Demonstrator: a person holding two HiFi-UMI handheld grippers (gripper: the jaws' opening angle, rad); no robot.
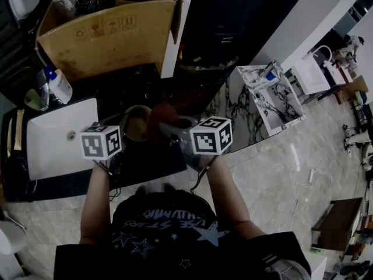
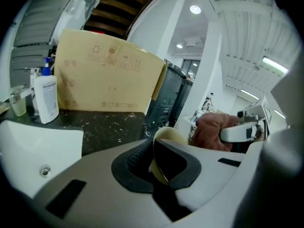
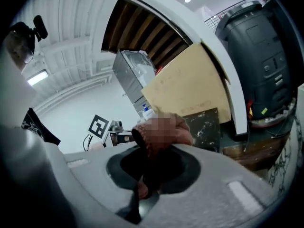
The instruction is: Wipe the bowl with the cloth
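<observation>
Between the jaws of the left gripper (image 2: 159,163) sits the rim of the cream bowl (image 2: 166,136); the jaws are closed tight on it and hold the bowl over the dark worktop (image 2: 114,127). Just right of these jaws, the right gripper (image 3: 151,172) clamps the reddish-brown cloth (image 3: 156,148), which bulges out beyond its jaw tips, close beside the bowl. Beyond the left jaws stand a white sink (image 2: 38,146) and a cardboard box (image 2: 109,75).

Head view: dim and underexposed; the dark surface (image 1: 134,79) nearly merges with shadow, while the pale floor (image 1: 274,174) at 3 o'clock reads brightest. Gripper views: ceiling lamps (image 2: 195,9) at 12 o'clock give even light; strong barrel distortion, black corners, foreground jaws soft.
</observation>
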